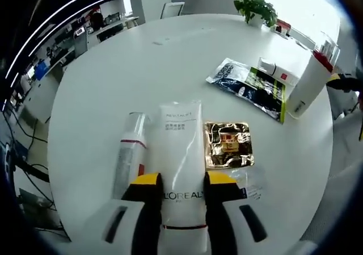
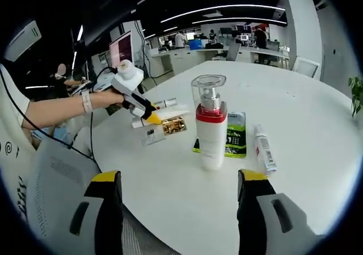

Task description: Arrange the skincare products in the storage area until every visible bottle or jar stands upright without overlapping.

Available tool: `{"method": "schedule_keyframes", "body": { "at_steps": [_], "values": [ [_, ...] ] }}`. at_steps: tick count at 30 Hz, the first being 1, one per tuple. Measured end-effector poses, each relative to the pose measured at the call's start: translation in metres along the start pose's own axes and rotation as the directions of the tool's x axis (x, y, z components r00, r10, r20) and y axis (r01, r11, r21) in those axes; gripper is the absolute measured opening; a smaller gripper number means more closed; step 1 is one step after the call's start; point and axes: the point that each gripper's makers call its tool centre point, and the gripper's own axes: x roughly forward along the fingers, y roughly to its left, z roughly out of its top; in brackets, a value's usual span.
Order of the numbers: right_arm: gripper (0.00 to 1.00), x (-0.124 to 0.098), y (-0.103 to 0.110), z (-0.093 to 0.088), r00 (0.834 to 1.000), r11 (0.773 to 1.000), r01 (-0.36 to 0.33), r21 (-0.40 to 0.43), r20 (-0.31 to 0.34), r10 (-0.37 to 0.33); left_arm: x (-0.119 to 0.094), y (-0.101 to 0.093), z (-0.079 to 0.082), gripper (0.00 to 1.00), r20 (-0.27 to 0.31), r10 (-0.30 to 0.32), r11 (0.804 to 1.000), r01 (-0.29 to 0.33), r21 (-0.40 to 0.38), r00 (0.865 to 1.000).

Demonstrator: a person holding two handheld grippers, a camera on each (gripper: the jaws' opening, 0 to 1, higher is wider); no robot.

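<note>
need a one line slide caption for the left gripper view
Left tongs straddle a flat-lying white L'Oreal tube, between a lying pump bottle and a gold sachet on the white table.

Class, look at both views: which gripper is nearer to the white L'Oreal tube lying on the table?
Left. The left gripper has its jaws on either side of the L'Oreal tube. The right gripper is open near the table's edge, facing the upright pump bottle, well away from the tube.
</note>
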Motion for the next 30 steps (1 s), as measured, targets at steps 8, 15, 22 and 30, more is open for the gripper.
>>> {"method": "schedule_keyframes", "body": {
  "at_steps": [8,15,22,30],
  "values": [
    [0.78,0.006,0.014,-0.001,0.998,0.998,-0.057,0.035,0.017,0.057,-0.01,-0.006,-0.006,0.22,0.019,-0.016,0.999,0.017,-0.041,1.0],
    [0.72,0.012,0.029,0.005,0.993,0.991,-0.115,0.062,0.046,0.112,-0.026,-0.016,0.005,0.23,0.064,-0.029,0.999,0.03,-0.026,0.998],
    [0.67,0.014,0.039,0.012,0.985,0.983,-0.161,0.091,0.073,0.155,-0.055,-0.046,0.007,0.23,0.109,-0.071,0.997,0.066,0.046,0.992],
    [0.67,0.015,0.051,0.021,0.972,0.963,-0.216,0.161,0.128,0.197,-0.082,-0.075,0.01,0.23,0.155,-0.119,0.988,0.101,0.116,0.981]
  ]
}}
